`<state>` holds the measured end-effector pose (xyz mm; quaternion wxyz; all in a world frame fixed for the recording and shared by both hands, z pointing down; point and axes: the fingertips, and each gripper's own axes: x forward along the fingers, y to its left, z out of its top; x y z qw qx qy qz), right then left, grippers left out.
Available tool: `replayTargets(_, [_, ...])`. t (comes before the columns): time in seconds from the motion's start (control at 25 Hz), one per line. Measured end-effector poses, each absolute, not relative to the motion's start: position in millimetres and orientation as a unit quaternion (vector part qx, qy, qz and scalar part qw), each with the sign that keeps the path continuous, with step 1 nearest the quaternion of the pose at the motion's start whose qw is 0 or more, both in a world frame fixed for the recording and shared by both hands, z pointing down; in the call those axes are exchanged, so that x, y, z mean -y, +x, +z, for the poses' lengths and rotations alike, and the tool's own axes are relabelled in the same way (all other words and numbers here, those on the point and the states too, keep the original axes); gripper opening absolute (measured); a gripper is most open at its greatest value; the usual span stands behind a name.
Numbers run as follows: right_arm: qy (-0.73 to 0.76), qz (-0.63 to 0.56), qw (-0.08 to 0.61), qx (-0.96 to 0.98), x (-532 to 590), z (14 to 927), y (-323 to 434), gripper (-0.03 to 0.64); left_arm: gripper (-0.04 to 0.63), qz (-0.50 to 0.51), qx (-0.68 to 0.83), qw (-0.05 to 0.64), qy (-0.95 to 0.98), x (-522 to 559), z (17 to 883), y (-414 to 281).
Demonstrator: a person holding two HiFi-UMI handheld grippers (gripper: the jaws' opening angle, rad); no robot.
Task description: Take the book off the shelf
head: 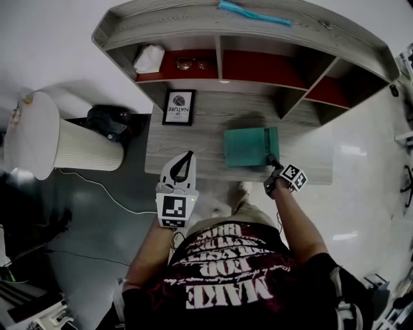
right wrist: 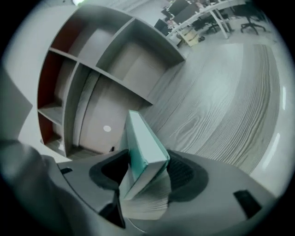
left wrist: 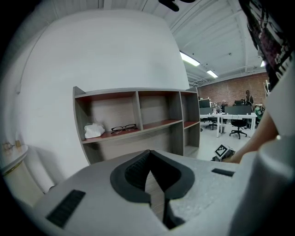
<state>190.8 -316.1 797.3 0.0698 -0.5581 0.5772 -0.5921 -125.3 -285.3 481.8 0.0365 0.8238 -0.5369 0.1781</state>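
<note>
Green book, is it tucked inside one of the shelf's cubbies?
No, the green book sits on the desk top below the shelf, outside every cubby.

Shelf (head: 174, 16), upper left compartment: crumpled white cloth (head: 150, 58) at the left wall, spectacles (head: 191, 64) beside it near the divider. Top board: teal strip (head: 253, 13), lying flat. Surface (head: 193, 148), rear left corner: framed print (head: 179, 107). Floor (head: 97, 219) left of the surface: pleated white lamp shade (head: 61, 138), black object (head: 113, 120), loose cable (head: 110, 193).
</note>
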Motion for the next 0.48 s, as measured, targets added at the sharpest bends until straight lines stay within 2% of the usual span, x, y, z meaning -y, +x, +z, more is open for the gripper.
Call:
replayTargets(0.08, [-0.563,-0.593,0.01,-0.575,310,816,194,0.299,-0.001,0.179,0.535,0.035,0.825,282,481,-123])
replayTargets(0.16, [-0.561,-0.591,-0.056,-0.577,299,830,195,0.387,-0.002,0.178,0.533,0.031,0.826,278,478,-121])
replayTargets(0.28, [-0.56,-0.555,-0.138,-0.599,286,828,201,0.418,-0.002,0.172,0.532,0.025,0.829,269,471,-119])
replayTargets(0.4, [-0.545,-0.488,-0.17,-0.66,284,791,192,0.421,-0.001,0.162,0.533,0.026,0.83,261,467,-120])
replayTargets(0.44, [-0.536,-0.459,-0.167,-0.688,283,771,185,0.38,-0.001,0.156,0.533,0.028,0.831,259,464,-120])
replayTargets(0.48, [-0.528,-0.428,-0.161,-0.715,281,749,179,0.309,-0.002,0.148,0.532,0.03,0.833,256,462,-119])
